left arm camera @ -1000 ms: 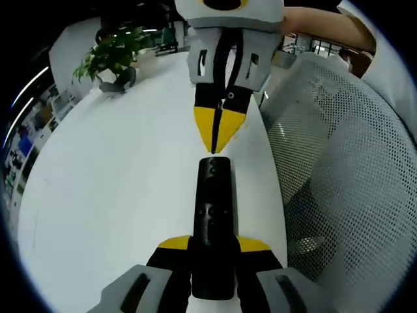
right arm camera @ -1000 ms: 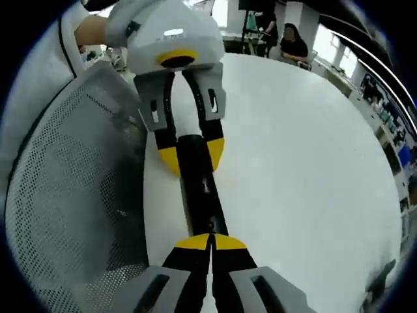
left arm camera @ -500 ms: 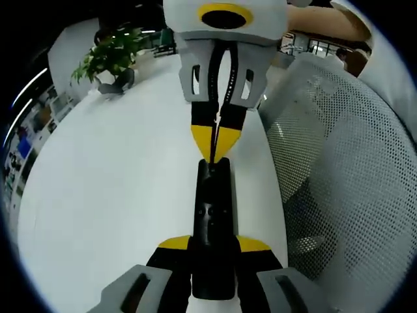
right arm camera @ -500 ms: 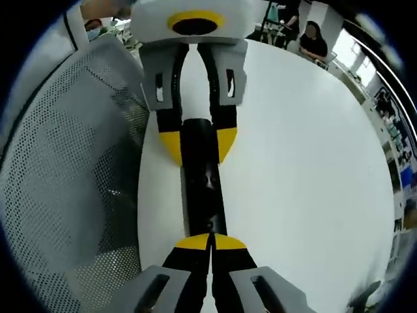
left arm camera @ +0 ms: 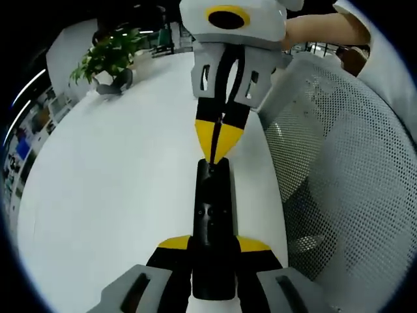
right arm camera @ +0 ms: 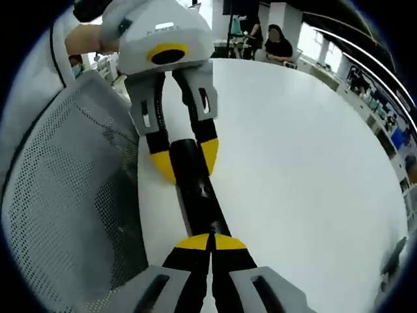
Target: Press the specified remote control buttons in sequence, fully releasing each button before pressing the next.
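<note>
A black remote control [left arm camera: 212,222] lies lengthwise on the white table [left arm camera: 104,182] near its edge. My left gripper [left arm camera: 213,242] is shut on the remote's near end, its yellow-tipped jaws clamping both sides. In the right gripper view the left gripper [right arm camera: 184,160] holds the remote [right arm camera: 201,197] at its far end. My right gripper [right arm camera: 210,240] is shut, its joined yellow tips resting on the remote's other end. In the left gripper view, the right gripper [left arm camera: 218,158] comes down from the top with its tip touching the remote's far end.
A white mesh chair [left arm camera: 339,169] stands right beside the table edge, also in the right gripper view as the mesh chair [right arm camera: 71,189]. A potted plant [left arm camera: 107,59] sits at the table's far side. A person's arm [left arm camera: 319,29] reaches in. People [right arm camera: 281,42] sit beyond the table.
The right gripper's tip stays on the remote's end while its body has swung slightly; one second ago the tip hung just above the remote. The left gripper keeps its hold.
</note>
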